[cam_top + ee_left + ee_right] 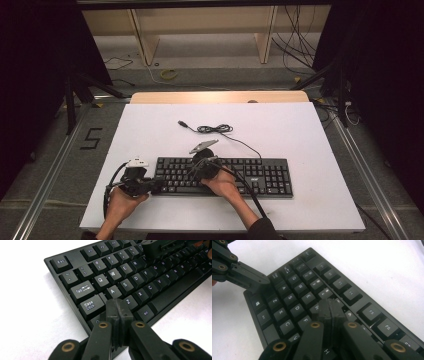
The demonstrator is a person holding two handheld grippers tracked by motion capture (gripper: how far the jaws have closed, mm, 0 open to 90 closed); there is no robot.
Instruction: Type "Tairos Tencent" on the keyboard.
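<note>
Both grippers, left [117, 308] and right [331, 308], pinched closed on nothing, press keyboard [260, 175] keys at frame centre; typing seems underway.

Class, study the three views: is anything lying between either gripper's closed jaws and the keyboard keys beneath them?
Nothing visible. The left gripper sits, jaws shut, right over the keyboard by the Caps Lock key; the right gripper hangs, jaws shut, near the R key. The USB cable lies on the table behind the keyboard.
</note>
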